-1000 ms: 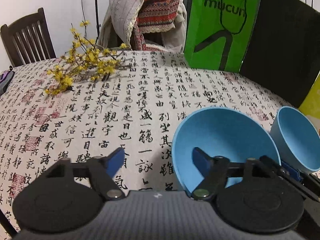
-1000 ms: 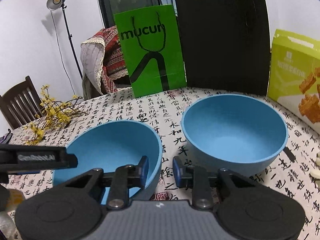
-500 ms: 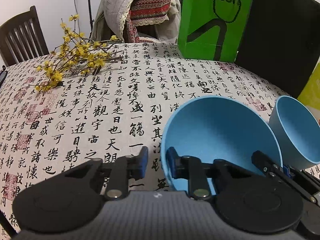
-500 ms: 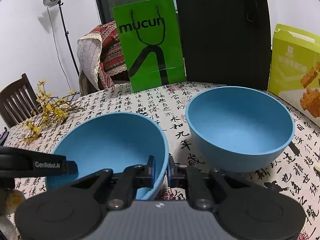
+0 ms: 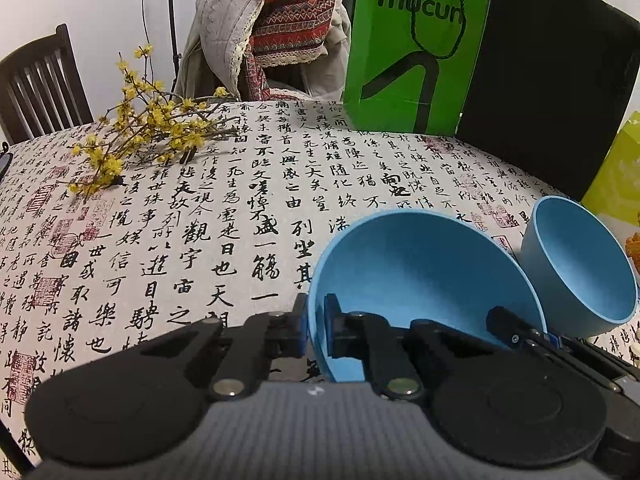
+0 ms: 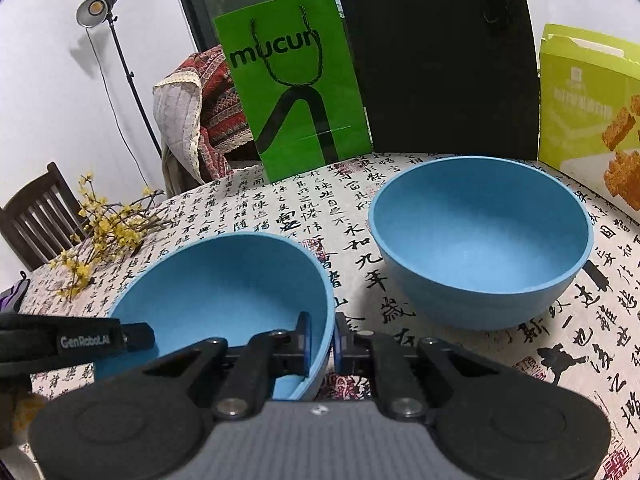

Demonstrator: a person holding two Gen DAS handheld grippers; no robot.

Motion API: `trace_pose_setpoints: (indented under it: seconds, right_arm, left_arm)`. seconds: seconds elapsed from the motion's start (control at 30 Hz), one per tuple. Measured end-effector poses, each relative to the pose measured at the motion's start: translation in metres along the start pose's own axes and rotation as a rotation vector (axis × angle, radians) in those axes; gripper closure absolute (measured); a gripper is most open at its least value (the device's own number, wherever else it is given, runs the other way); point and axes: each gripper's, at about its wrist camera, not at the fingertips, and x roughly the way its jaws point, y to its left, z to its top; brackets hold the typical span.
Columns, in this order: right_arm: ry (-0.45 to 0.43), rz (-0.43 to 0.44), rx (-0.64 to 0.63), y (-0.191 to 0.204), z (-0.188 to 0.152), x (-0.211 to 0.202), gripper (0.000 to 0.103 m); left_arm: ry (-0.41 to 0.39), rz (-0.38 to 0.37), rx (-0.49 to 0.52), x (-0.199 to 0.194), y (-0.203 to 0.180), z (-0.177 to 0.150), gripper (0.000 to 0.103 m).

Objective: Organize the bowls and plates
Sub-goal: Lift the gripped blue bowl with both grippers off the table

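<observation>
Two plain blue bowls stand on the calligraphy-print tablecloth point(image 5: 168, 240). The nearer bowl point(image 5: 420, 272) point(image 6: 224, 292) is gripped from both sides. My left gripper point(image 5: 316, 328) is closing its jaws on the bowl's left rim, one pad outside and one inside, both against the wall. My right gripper point(image 6: 322, 340) is shut on its right rim in the same way. Each gripper shows in the other's view, the right gripper point(image 5: 520, 332) and the left gripper point(image 6: 132, 336). The second bowl point(image 6: 480, 232) point(image 5: 584, 264) sits upright just to the right, untouched.
At the table's back stand a green paper bag point(image 6: 296, 92), a tall black bag point(image 6: 440, 60) and a yellow-green snack box point(image 6: 592, 108). Yellow flower twigs point(image 5: 140, 136) lie at the far left. A wooden chair point(image 5: 36, 88) and a cloth-draped chair point(image 5: 272, 32) stand behind.
The left gripper's wide-open jaws have closed onto the nearer bowl's left rim. The right gripper's jaws narrowed onto its right rim. The bowl now sits slightly closer in both views.
</observation>
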Motion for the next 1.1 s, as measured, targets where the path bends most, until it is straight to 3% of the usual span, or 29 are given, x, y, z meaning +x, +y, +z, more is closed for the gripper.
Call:
trace_pose_setpoints:
  seconds: [0.53,1.1]
  right_arm:
    - [0.000,0.026,0.049,-0.011,0.000,-0.004,0.093]
    - [0.019,0.030,0.055,-0.011,0.000,-0.002,0.093]
  left_arm:
    - [-0.029,-0.006,0.011,-0.008,-0.004,-0.001,0.094]
    - [0.019,-0.014,-0.009,-0.001,-0.001,-0.003,0.094]
